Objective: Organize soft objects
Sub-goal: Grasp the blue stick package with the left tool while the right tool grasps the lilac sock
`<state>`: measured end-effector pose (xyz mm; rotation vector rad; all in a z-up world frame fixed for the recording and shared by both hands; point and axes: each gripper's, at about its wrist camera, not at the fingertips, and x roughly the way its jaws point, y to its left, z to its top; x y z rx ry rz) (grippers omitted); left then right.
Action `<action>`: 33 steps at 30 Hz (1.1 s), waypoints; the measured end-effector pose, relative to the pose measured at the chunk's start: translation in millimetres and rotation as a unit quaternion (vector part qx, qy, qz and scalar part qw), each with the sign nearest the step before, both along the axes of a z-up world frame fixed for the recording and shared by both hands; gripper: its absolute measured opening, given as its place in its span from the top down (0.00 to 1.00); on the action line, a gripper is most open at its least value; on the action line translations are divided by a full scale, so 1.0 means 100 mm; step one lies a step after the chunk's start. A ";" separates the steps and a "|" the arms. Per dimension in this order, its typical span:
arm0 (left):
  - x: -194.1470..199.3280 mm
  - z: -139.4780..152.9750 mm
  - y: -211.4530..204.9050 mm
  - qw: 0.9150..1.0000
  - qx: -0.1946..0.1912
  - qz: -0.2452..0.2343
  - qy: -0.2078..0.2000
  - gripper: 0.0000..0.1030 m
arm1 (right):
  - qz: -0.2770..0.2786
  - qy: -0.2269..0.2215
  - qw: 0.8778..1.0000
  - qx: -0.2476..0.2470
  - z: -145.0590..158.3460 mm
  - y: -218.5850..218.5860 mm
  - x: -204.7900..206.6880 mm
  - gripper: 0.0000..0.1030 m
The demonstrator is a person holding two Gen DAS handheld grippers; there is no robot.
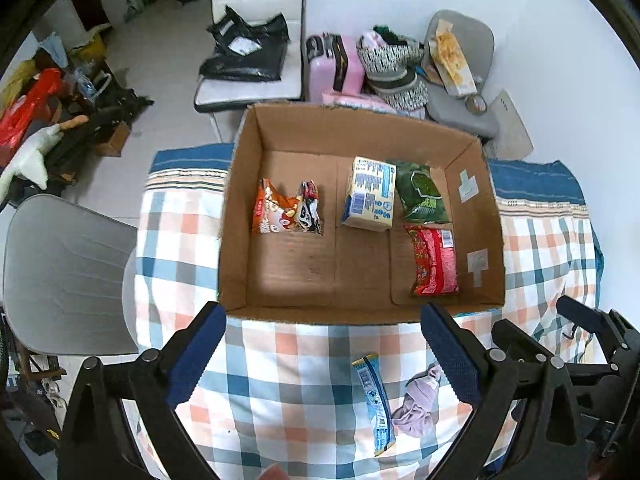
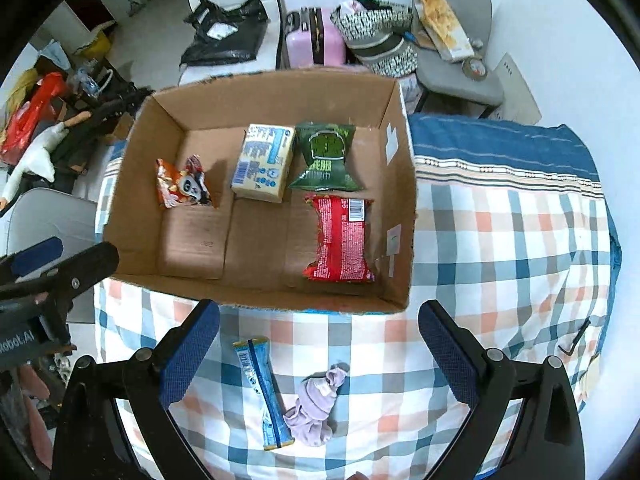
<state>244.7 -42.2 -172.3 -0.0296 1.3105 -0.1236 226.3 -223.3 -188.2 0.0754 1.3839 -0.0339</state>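
A cardboard box (image 1: 240,208) (image 2: 132,184) stands on the checked tablecloth. In it lie an orange snack bag (image 1: 280,212) (image 2: 180,186), a cream and blue pack (image 1: 370,196) (image 2: 264,162), a green bag (image 1: 420,192) (image 2: 326,156) and a red bag (image 1: 434,262) (image 2: 340,236). In front of the box lie a blue packet (image 1: 374,400) (image 2: 264,392) and a crumpled lilac cloth (image 1: 418,404) (image 2: 316,404). My left gripper (image 1: 324,354) is open and empty above them. My right gripper (image 2: 320,350) is open and empty above them too.
The tablecloth (image 2: 500,240) hangs over the table's edges on the right. A grey chair (image 1: 64,272) stands left of the table. A white chair (image 1: 256,40), a pink suitcase (image 1: 336,64) and bags stand behind the box. The right gripper's body (image 1: 580,344) shows beside the left one.
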 end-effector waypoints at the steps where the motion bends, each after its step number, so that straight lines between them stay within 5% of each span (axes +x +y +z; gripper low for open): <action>1: -0.05 0.05 0.00 1.000 0.001 0.003 -0.007 0.03 | 0.002 -0.003 1.000 0.003 0.04 0.00 -0.03 0.02; 9: -0.60 -0.06 -0.02 0.999 0.026 0.016 -0.009 0.03 | 0.001 0.015 0.999 0.032 0.02 -0.09 -0.50 0.02; 19: -1.09 -1.18 -0.03 0.992 0.051 0.046 0.108 0.03 | -0.043 0.171 0.980 0.093 -1.52 -0.20 -1.17 0.03; 24: -1.21 -1.45 -0.08 0.989 0.066 0.042 0.127 0.03 | -0.061 0.204 0.968 0.131 -2.01 -0.17 -1.31 0.24; 28: -1.27 -1.56 -0.18 0.988 0.056 0.035 0.139 0.03 | -0.056 0.202 0.970 0.122 -2.11 -0.18 -1.39 0.65; 33: -1.31 -1.77 -0.46 0.985 0.023 0.011 0.173 0.03 | -0.053 0.186 0.976 0.096 -1.95 -0.42 -1.50 0.68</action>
